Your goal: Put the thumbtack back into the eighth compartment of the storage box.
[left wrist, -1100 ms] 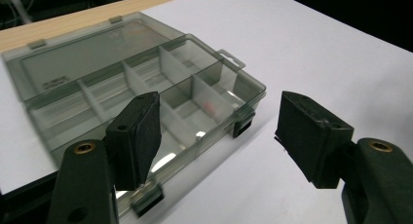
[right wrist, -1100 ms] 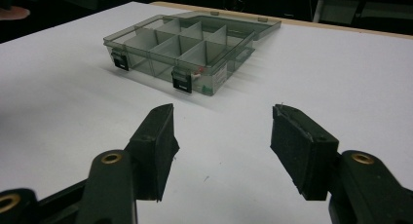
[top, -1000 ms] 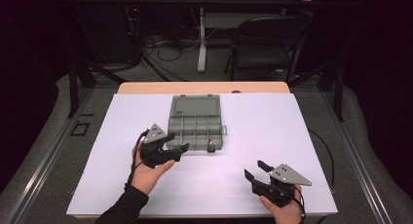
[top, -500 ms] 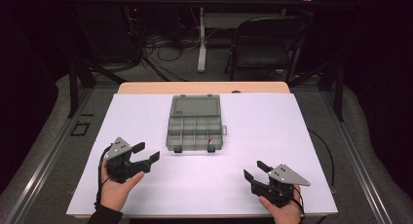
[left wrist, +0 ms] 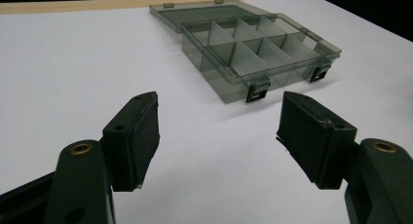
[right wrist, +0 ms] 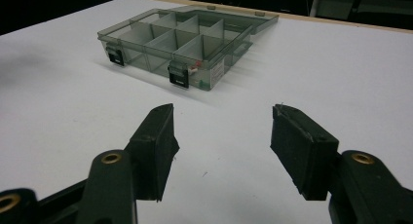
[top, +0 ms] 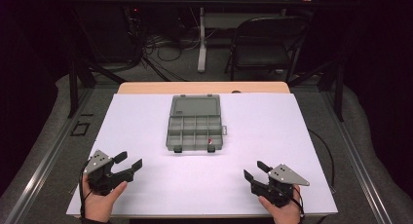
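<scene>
Organizer box (top: 196, 122), grey see-through plastic, lid folded back flat on the far side, lies on the white table (top: 292, 136) ahead of both tongs and between their lines of reach, well apart from each. Interior: two rows of small compartments; a small red-and-white item (top: 210, 140) sits in the near compartment on the side of the right tongs, seen through the wall in the right gripper view (right wrist: 197, 65). Two black latches (left wrist: 258, 91) hang open on the near wall. Left tongs (top: 127, 160): held in the left hand (top: 100, 202) at the near left edge of the table, jaws spread wide, nothing between them, pointing toward the box; in the left gripper view (left wrist: 219, 131) bare table lies between the pads and the box. Right tongs (top: 255, 170): held in the right hand (top: 282, 209) at the near right edge, jaws likewise spread and empty (right wrist: 221, 136). No object stands between either tongs and the box. Surroundings beyond the table: a black folding chair (top: 265, 44), a table leg (top: 200, 39) and loose cables (top: 160, 46) on the floor, all in dim light.
</scene>
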Demonstrator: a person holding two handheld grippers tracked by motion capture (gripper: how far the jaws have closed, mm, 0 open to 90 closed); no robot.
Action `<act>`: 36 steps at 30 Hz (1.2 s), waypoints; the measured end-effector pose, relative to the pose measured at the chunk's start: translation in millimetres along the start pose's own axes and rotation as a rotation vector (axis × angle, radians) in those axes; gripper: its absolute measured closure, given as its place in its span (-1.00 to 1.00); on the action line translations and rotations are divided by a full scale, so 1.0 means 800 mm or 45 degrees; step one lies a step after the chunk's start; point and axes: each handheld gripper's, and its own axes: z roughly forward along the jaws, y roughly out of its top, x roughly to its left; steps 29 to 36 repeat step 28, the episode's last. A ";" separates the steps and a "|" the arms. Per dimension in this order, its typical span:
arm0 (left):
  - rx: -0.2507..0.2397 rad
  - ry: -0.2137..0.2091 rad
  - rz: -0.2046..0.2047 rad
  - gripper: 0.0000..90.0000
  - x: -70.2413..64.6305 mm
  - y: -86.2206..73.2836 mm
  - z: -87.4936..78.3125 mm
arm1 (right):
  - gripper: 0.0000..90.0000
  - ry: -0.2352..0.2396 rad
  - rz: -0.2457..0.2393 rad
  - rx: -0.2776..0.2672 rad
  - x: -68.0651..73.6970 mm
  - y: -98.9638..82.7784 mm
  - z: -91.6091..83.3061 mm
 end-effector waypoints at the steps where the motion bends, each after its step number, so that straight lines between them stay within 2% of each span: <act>1: 0.001 0.001 -0.002 -0.30 0.001 -0.002 0.000 | -0.09 0.000 0.001 0.000 0.000 0.000 0.000; 7: 0.011 0.004 -0.001 -0.30 0.004 -0.011 0.000 | -0.09 -0.002 0.002 0.002 0.000 0.000 0.000; 16: 0.036 0.007 0.055 -0.29 0.002 -0.016 0.006 | -0.09 -0.001 0.003 0.003 -0.001 0.000 0.000; 27: 0.050 0.011 0.028 -0.29 0.007 -0.019 0.009 | -0.09 -0.004 -0.004 0.002 -0.001 0.000 -0.001; 36: 0.052 0.010 0.027 -0.29 0.008 -0.019 0.009 | -0.09 -0.004 -0.003 0.003 -0.001 0.000 -0.001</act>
